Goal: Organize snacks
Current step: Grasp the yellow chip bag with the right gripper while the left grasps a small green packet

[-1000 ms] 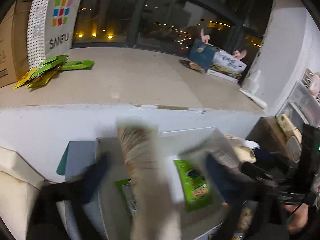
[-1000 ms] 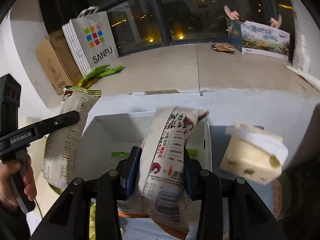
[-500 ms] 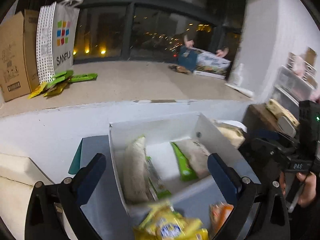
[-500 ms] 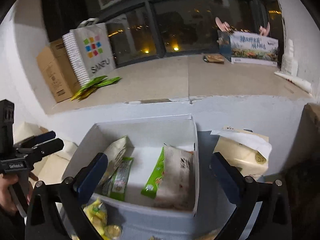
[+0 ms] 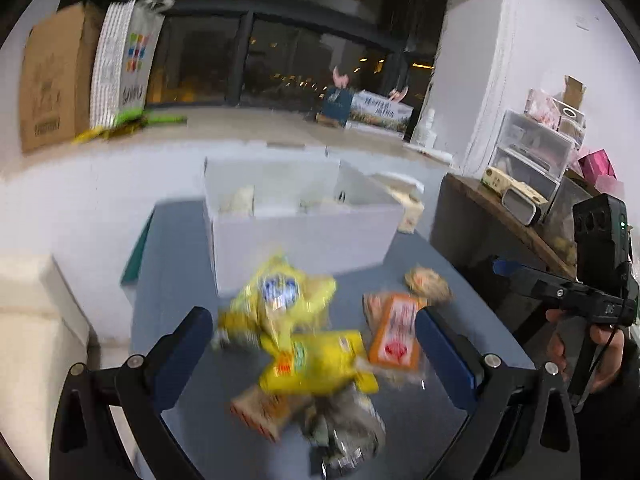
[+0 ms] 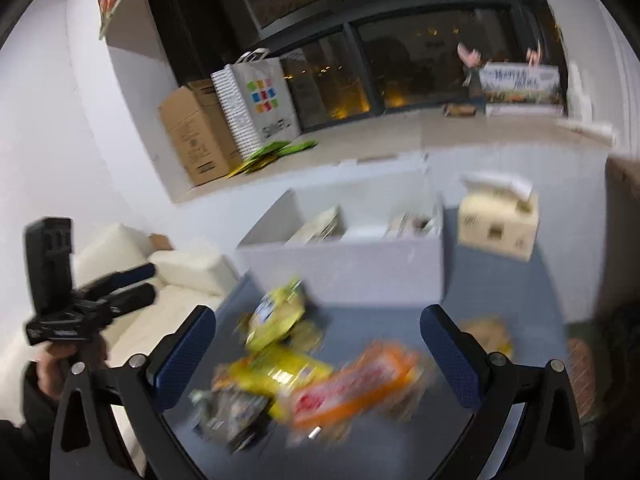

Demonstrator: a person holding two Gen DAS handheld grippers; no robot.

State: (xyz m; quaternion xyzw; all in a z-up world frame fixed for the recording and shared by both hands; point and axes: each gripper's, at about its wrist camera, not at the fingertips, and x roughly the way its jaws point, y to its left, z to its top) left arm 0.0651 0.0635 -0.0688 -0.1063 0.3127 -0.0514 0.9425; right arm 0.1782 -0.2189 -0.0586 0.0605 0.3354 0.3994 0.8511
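Observation:
A white box (image 5: 304,236) stands on the grey-blue table (image 5: 172,288) with snack bags inside; it also shows in the right wrist view (image 6: 348,268). In front of it lies a blurred pile of loose snacks: yellow bags (image 5: 316,364) (image 6: 276,316), an orange packet (image 5: 394,334) (image 6: 356,392), a silvery bag (image 5: 344,428) (image 6: 228,416) and a round snack (image 5: 426,284). My left gripper (image 5: 314,354) is open and empty above the pile. My right gripper (image 6: 318,354) is open and empty above the pile too.
A tissue box (image 6: 498,220) stands to the right of the white box. A window ledge (image 6: 360,140) behind carries a cardboard box (image 6: 196,136), a SANFU bag (image 6: 260,104) and green packets (image 6: 276,150). A white sofa (image 6: 160,280) is at the left, a side table (image 5: 504,224) at the right.
A second ago each gripper held a snack bag over the white box. Both let go, the bags now lie in the box, and both grippers pulled back over the pile.

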